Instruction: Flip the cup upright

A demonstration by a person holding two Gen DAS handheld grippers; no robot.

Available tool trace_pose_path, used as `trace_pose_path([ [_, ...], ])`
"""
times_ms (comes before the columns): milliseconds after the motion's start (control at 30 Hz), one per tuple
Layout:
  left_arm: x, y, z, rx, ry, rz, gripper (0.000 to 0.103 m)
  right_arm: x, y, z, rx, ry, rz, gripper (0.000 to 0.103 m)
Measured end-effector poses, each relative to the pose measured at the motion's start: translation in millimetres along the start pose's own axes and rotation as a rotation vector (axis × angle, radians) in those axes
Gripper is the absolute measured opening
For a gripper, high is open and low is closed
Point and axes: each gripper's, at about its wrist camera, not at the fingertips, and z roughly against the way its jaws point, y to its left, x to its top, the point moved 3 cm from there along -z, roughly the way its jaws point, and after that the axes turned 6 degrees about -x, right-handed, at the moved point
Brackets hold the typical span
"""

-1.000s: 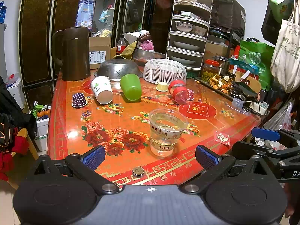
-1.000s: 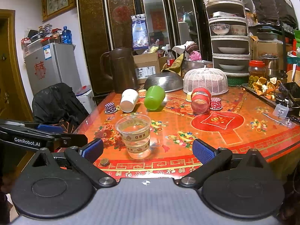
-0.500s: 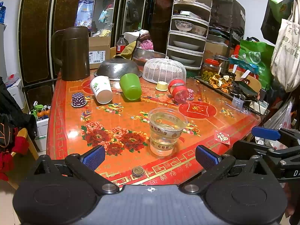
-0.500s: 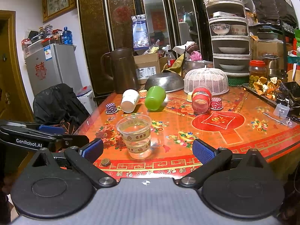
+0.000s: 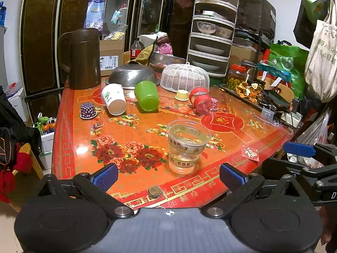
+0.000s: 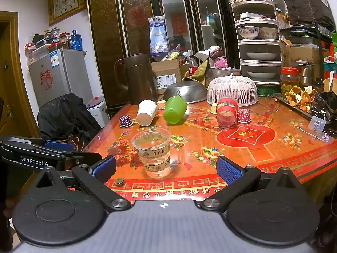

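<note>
Cluttered red floral worktop (image 5: 130, 147); clear cup (image 5: 186, 145) stands upright near the front edge. Green cup (image 5: 146, 98), white cup (image 5: 113, 101) lie sideways behind. Left tongs (image 5: 168, 176), right tongs (image 6: 165, 168) both apart, empty.

Glossy table, mixed cups

Ahead lay clear plastic cup (image 5: 186, 145), matt green plastic cup (image 5: 146, 96), perforated metal colander (image 5: 132, 77).
</note>
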Motion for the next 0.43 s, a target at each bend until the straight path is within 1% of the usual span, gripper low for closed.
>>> trace_pose_path([
  [233, -0.1, -0.3, -0.5, 0.001, -0.001, -0.005, 0.103, 0.1, -0.1, -0.1, 0.000, 0.001, 0.000, 0.102],
  [433, 1.5, 0.0, 2.4, 0.011, -0.027, -0.015, 0.103, -3.0, 2.9, -0.9, 0.008, 0.000, 0.000, 0.102],
])
